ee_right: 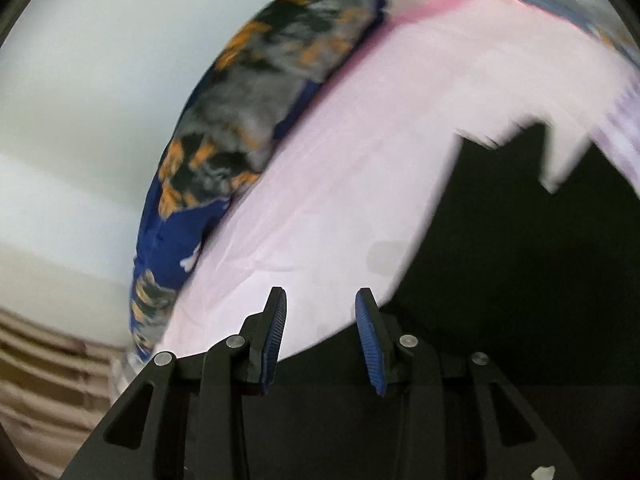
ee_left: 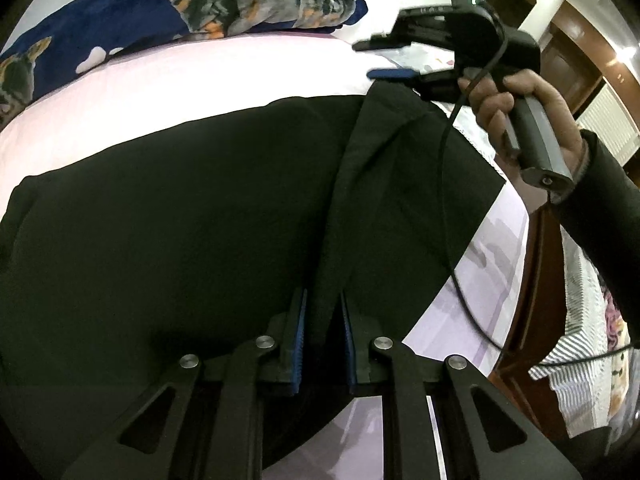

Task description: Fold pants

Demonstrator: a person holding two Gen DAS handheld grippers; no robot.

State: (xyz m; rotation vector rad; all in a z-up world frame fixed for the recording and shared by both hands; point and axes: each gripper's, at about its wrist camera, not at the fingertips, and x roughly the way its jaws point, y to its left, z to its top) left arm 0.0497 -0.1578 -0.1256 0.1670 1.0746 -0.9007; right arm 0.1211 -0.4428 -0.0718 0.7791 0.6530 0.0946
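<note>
While the black pants fill the lower frame on our pink bed, we judge a fold underway: left gripper pinches a ridge; right gripper, upper right, gapes empty, needing another edge.

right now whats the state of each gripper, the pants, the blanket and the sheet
left gripper: shut on a ridge of the pants
right gripper: open, nothing between its fingers, raised over the bed
pants: black, spread on the bed, one strip pulled up into a fold
blanket: bunched along the far edge of the bed
sheet: pink, lying smooth
</note>
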